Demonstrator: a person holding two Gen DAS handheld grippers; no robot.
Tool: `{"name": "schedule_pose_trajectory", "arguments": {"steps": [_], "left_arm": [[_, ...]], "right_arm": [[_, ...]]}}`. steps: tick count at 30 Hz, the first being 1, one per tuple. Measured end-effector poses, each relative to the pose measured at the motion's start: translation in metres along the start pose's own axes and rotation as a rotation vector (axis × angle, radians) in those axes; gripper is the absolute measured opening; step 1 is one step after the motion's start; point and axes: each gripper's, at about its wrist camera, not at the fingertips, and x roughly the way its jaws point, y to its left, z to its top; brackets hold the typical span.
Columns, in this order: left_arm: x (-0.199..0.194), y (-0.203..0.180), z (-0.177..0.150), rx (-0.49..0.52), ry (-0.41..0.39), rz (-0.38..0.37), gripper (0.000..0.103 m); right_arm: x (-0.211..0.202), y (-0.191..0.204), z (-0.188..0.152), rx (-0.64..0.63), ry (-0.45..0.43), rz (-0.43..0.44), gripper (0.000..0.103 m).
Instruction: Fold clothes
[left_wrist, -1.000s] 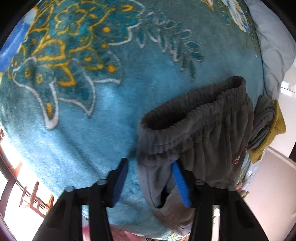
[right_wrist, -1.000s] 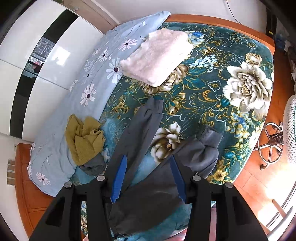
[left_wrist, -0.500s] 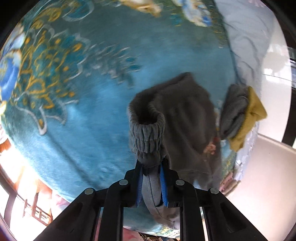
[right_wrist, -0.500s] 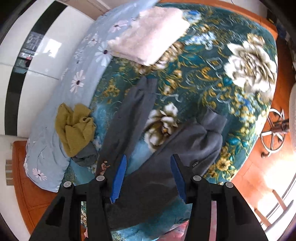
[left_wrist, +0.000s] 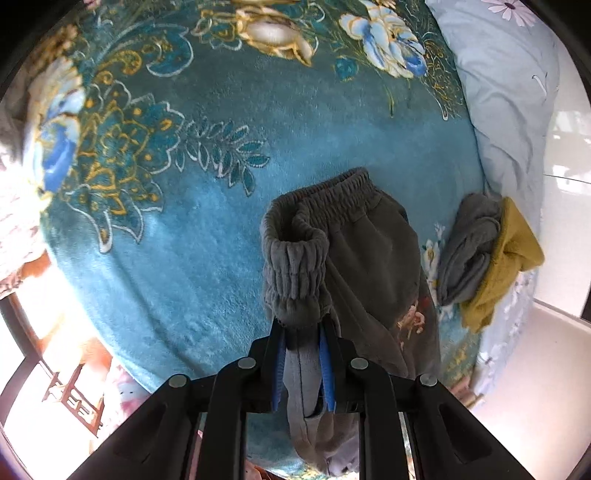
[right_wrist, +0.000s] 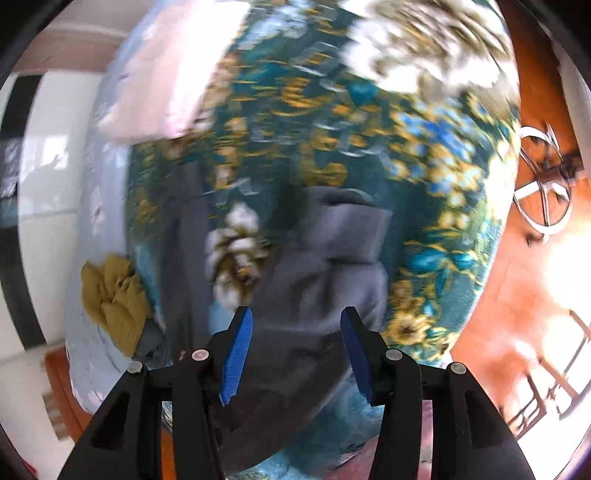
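Note:
Grey sweatpants (left_wrist: 369, 251) lie on a teal floral blanket (left_wrist: 207, 221) on a bed. My left gripper (left_wrist: 302, 332) is shut on the elastic waistband of the sweatpants and holds that corner lifted above the blanket. In the right wrist view, which is blurred, the grey sweatpants (right_wrist: 325, 266) spread away from me with both legs pointing far. My right gripper (right_wrist: 297, 328) is open and empty, hovering above the near part of the pants.
A crumpled mustard garment (left_wrist: 506, 266) on a grey one (left_wrist: 465, 251) lies by the light blue floral quilt (left_wrist: 509, 96) at the bed's edge. A folded white fluffy blanket (right_wrist: 166, 74) sits at the far end. Wooden floor and a chair base (right_wrist: 543, 184) are to the right.
My left gripper closed on the waistband and lifted it off the blanket. My right gripper stayed open and swung quickly over the pants, blurring its view.

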Motion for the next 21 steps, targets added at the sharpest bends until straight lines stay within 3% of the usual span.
{"name": "schedule_pose_trajectory", "arguments": {"steps": [5, 12, 13, 17, 21], "left_arm": [[-0.011, -0.010, -0.010, -0.054, -0.049, 0.051, 0.018], [-0.025, -0.028, -0.027, -0.091, -0.111, 0.084, 0.018], [-0.026, -0.029, -0.029, -0.096, -0.116, 0.081, 0.018], [-0.031, -0.031, -0.035, -0.125, -0.133, 0.061, 0.018], [-0.044, -0.029, -0.038, -0.170, -0.164, -0.001, 0.018]], "right_arm": [[0.033, -0.039, 0.015, 0.094, 0.088, -0.029, 0.051], [0.082, -0.041, 0.025, 0.073, 0.215, -0.091, 0.050], [0.085, -0.038, 0.027, 0.062, 0.220, -0.097, 0.048], [0.090, -0.017, 0.036, 0.014, 0.233, -0.098, 0.014], [0.077, 0.036, 0.047, -0.125, 0.221, -0.026, 0.008]]}}
